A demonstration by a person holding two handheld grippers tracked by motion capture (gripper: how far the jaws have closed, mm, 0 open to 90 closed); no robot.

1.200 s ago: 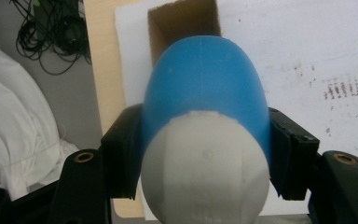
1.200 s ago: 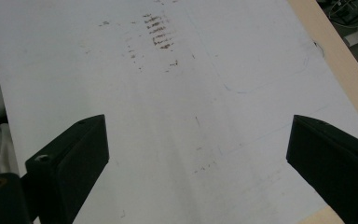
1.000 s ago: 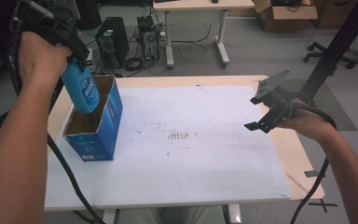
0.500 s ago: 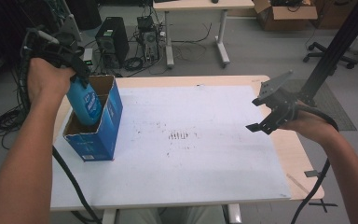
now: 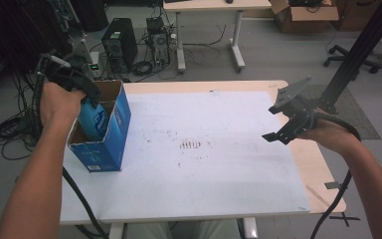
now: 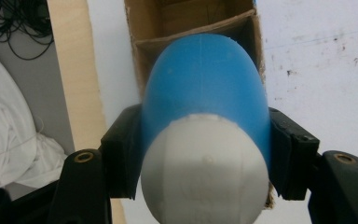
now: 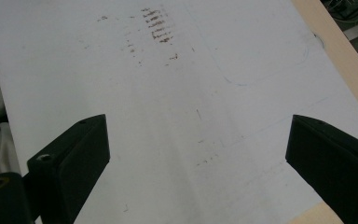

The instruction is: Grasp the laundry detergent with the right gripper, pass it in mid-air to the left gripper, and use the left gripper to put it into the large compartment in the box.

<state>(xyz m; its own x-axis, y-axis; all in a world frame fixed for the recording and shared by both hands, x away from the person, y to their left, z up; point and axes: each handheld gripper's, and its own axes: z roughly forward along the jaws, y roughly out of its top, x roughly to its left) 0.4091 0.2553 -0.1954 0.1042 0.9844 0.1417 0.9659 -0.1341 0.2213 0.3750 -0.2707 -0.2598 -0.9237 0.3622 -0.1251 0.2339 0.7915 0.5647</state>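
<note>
Meanwhile, the left hand-held gripper (image 5: 82,89) was clamped on a blue bottle (image 5: 93,121) with a white end, its 2 jaws pressing the bottle's sides. The bottle sat partly down inside an open blue cardboard box (image 5: 110,144) near the left edge of the white tabletop (image 5: 204,174). Well apart, at the right side, the right hand-held gripper (image 5: 283,119) hung above the tabletop with jaws spread wide and nothing between them. Brown smudges (image 5: 193,145) marked the middle of the surface.
</note>
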